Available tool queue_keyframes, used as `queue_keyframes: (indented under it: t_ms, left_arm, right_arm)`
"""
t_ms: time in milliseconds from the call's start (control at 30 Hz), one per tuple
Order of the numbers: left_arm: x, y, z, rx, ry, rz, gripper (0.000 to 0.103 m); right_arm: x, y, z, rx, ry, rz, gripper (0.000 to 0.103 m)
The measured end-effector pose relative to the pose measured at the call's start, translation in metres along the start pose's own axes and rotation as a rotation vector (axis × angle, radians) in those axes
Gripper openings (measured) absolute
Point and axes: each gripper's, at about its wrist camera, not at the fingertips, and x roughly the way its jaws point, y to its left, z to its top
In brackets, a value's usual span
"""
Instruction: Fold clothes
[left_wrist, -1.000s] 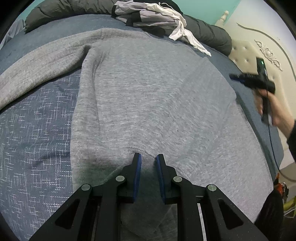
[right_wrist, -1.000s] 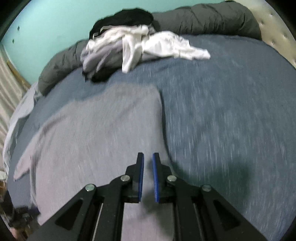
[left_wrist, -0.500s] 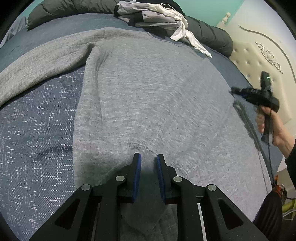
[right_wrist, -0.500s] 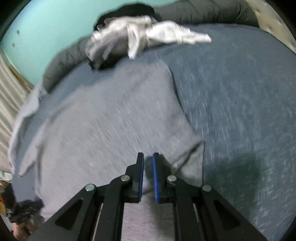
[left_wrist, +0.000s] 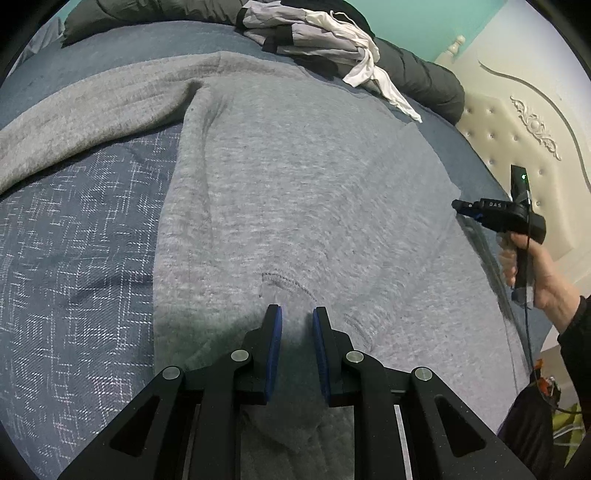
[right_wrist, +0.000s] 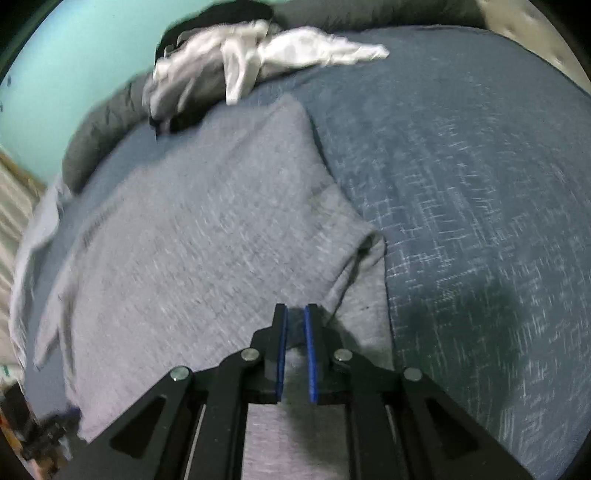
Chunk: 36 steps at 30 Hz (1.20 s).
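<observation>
A grey sweatshirt (left_wrist: 314, 184) lies spread flat on the blue bed cover (left_wrist: 74, 258), one sleeve (left_wrist: 92, 110) stretched out to the left. My left gripper (left_wrist: 296, 321) is shut on a fold of its near edge, and cloth hangs below the fingers. At the garment's right edge a hand (left_wrist: 535, 280) holds my right gripper (left_wrist: 461, 206). The right wrist view shows the right gripper (right_wrist: 294, 317) shut on grey cloth, with part of the sweatshirt (right_wrist: 203, 240) doubled over beside it.
A pile of white, grey and black clothes (left_wrist: 325, 33) sits at the far side of the bed against a dark rolled duvet (left_wrist: 417, 77). A cream tufted headboard (left_wrist: 517, 129) stands to the right. Bare blue cover (right_wrist: 480, 184) stretches right of the sweatshirt.
The right gripper has come nearer and lower along the garment's right edge, pulling cloth so that a doubled-over corner has formed. The left gripper keeps its hold and has barely shifted.
</observation>
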Motion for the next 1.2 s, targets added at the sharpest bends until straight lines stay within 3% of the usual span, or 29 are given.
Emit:
queue_keyframes:
  t_ms: [133,267,467,600,900,1200]
  left_arm:
    - [-0.006,0.007,-0.004,-0.028,-0.008,-0.009,0.019]
    - [-0.012,0.015,-0.010,-0.068,-0.015,-0.012,0.018]
    - [-0.032,0.015,-0.018,-0.072,-0.062,0.035,0.019]
    - [-0.060,0.032,-0.024,-0.112,-0.107,0.065,0.019]
    - [-0.111,0.105,-0.023,-0.312,-0.155,0.193,0.019]
    - [-0.159,0.192,-0.020,-0.516,-0.196,0.319,0.031]
  right_arm:
    - [-0.013,0.012,-0.016,0.022,-0.045,0.034,0.009]
    - [-0.021,0.024,-0.046,0.077,-0.077,0.124,0.009]
    - [-0.044,0.048,-0.088,0.089,-0.126,0.227,0.009]
    - [-0.045,0.065,-0.107,0.032,-0.137,0.259,0.009]
    - [-0.035,0.069,-0.110,0.026,-0.128,0.310,0.009]
    - [-0.038,0.068,-0.111,0.025,-0.143,0.341,0.010]
